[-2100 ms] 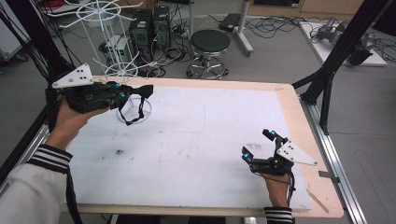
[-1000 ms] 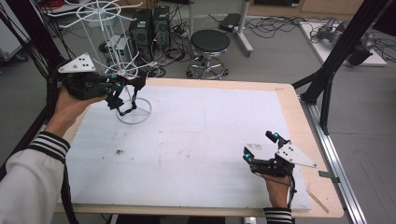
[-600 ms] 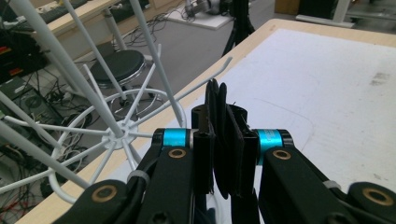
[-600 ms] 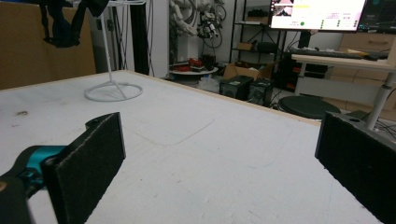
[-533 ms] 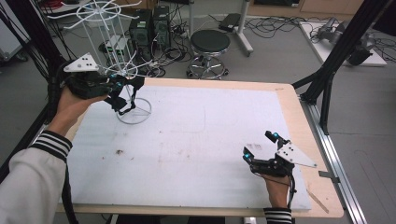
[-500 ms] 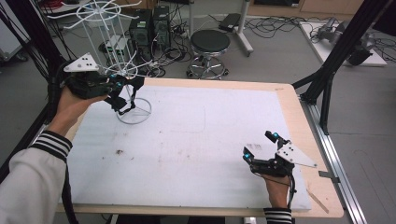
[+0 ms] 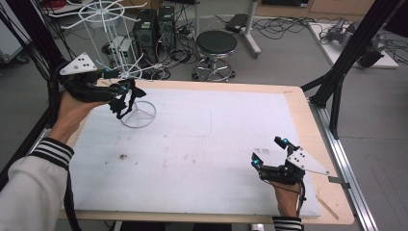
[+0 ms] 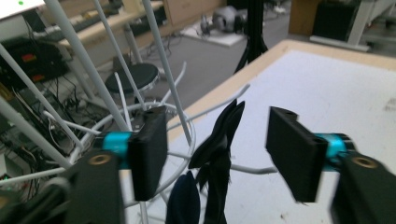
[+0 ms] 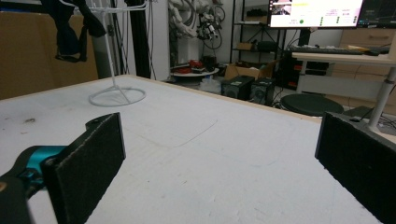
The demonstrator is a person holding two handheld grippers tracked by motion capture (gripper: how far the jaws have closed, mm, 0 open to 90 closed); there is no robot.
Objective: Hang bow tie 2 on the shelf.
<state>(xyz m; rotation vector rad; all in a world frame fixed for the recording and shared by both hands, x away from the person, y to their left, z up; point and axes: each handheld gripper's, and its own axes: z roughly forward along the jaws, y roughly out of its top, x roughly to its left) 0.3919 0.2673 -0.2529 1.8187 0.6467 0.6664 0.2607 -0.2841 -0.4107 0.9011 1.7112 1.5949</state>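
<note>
A white wire rack [image 7: 107,29] stands on a ring base [image 7: 139,114] at the table's far left corner. A black fabric piece [image 7: 123,102] hangs from one of its thin arms. My left gripper [image 7: 126,86] is held up at that arm. In the left gripper view it [image 8: 215,144] is open, with the black fabric [image 8: 225,122] draped over the wire between the jaws and touching neither pad. My right gripper [image 7: 269,153] rests low near the front right, open and holding nothing. The right gripper view [image 9: 219,168] looks across the table to the rack base [image 9: 116,96] and the fabric [image 9: 70,28].
The white table mat [image 7: 216,139] has small dark stains [image 7: 122,156] at the front left. A round stool [image 7: 217,44] and computer towers [image 7: 154,29] stand behind the table. A black frame post [image 7: 337,86] rises at the right edge.
My left hand has carried the gripper and the black fabric left and back, from over the ring base up to the rack's arms. The right gripper has stayed put.
</note>
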